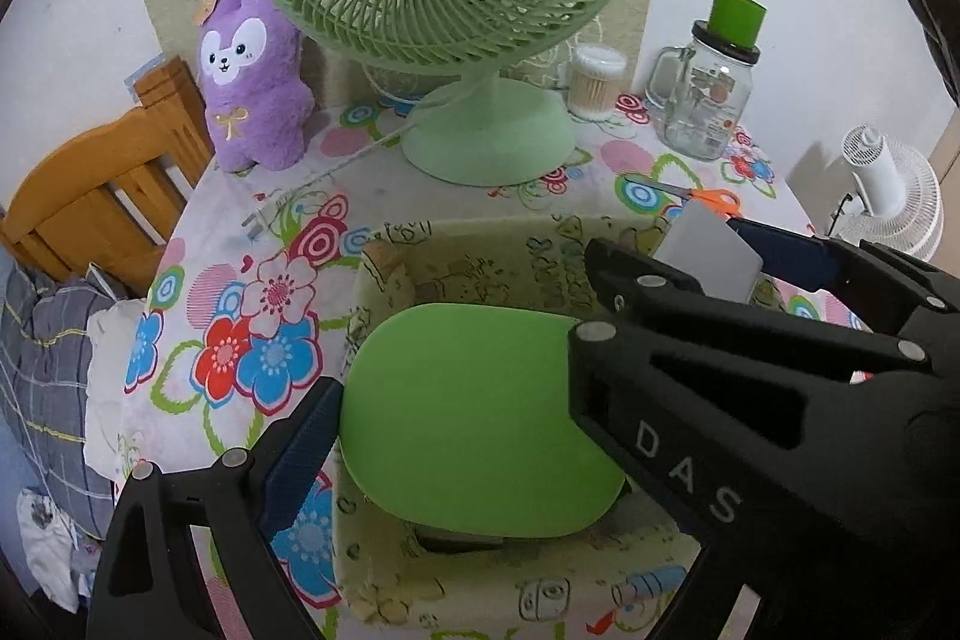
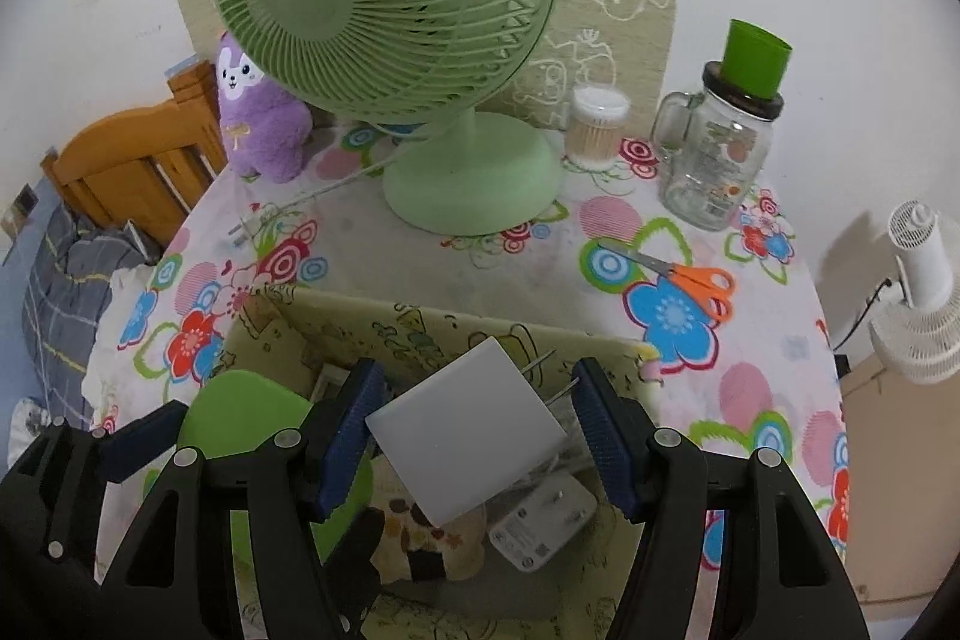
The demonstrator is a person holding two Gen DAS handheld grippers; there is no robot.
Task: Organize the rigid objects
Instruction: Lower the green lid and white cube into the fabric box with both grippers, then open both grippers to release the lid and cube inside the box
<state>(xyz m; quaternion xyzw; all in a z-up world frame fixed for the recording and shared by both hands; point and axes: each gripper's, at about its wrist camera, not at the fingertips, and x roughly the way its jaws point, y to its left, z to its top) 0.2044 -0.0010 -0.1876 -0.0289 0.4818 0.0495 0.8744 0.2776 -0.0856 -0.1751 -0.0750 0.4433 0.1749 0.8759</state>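
1. Placement is the step in hand: two flat items hang over an open fabric storage bin (image 2: 420, 328) that sits on a table (image 2: 480, 256) covered in a flowered cloth.
2. Left tool (image 1: 456, 412) holds a green rounded plate-like slab (image 1: 480, 412) across its width, jaws spread wide and clamped on its edges, low over the bin's left side.
3. Right tool (image 2: 474, 436) has a white square tile (image 2: 468, 430) between its blue pads; the left pad touches the tile, the right pad seems to stand just clear, so I cannot tell whether it grips firmly.
4. Below the tile, inside the bin, lie a white plug adapter (image 2: 540, 520) and a patterned cloth item.
5. Orange-handled scissors (image 2: 690, 280) lie on the table outside the bin, to its right, probably waiting their turn.
6. Next move, as I judge it: lower each piece further, then part the jaws so both land flat without striking the adapter.
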